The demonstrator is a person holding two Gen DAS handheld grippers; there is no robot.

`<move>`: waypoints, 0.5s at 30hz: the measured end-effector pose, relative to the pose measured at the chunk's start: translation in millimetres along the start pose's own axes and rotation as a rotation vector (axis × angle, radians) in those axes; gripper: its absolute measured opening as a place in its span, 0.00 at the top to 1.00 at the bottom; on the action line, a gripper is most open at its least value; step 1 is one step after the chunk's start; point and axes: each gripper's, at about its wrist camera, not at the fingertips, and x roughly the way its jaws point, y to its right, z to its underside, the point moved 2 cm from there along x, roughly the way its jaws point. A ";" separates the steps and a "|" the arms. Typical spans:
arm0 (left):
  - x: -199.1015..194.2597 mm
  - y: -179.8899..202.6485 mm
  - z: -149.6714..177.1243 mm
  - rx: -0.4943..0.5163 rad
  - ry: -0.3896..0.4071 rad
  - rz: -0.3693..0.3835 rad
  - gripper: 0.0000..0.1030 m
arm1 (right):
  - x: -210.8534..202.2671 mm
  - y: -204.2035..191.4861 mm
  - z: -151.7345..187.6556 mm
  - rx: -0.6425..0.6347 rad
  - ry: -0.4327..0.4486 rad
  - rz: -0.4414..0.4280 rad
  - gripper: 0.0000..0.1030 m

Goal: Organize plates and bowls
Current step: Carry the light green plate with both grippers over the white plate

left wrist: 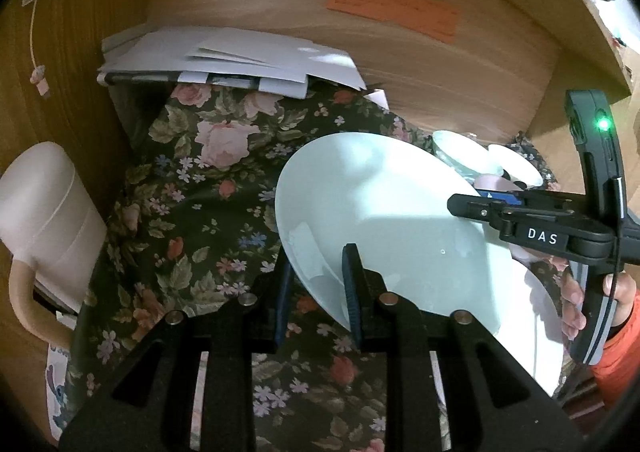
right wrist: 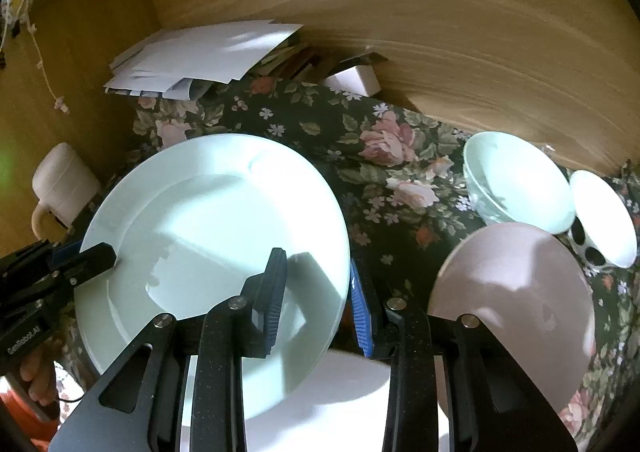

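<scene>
A large pale green plate (left wrist: 380,203) (right wrist: 208,219) hangs tilted above the floral cloth, held at two opposite sides. My left gripper (left wrist: 318,258) is shut on its near rim, and in the right wrist view the left gripper (right wrist: 100,252) clamps the plate's left edge. My right gripper (right wrist: 316,258) is shut on the plate's right rim, and the right gripper (left wrist: 456,203) shows at the plate's far side. Under the plate lies a white plate (right wrist: 320,392) (left wrist: 536,316). To the right are a pink bowl (right wrist: 512,292), a pale green bowl (right wrist: 520,179) and a white bowl with black dots (right wrist: 604,219).
A floral cloth (left wrist: 192,187) covers the desk inside a wooden alcove. A white mug with a tan handle (left wrist: 48,211) (right wrist: 60,179) stands at the left. Loose white papers (left wrist: 240,55) are piled at the back, with a small white box (right wrist: 356,77) beside them. A hand in an orange sleeve (left wrist: 616,332) holds the right gripper.
</scene>
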 end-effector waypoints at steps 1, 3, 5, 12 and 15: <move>-1.3 1.2 0.9 0.001 0.000 0.002 0.78 | -2.4 0.2 2.5 0.002 0.001 0.002 0.73; -3.7 4.3 3.3 0.004 0.002 0.007 0.78 | -6.3 0.5 6.5 0.006 0.001 0.004 0.73; -6.5 7.3 5.4 0.006 0.004 0.011 0.78 | -10.3 1.0 10.3 0.010 0.003 0.007 0.73; -16.5 18.2 13.0 0.017 0.013 0.021 0.78 | -22.8 3.2 23.0 0.019 0.011 0.012 0.73; -20.5 22.1 16.3 0.018 0.015 0.025 0.78 | -27.1 3.9 28.0 0.024 0.014 0.012 0.73</move>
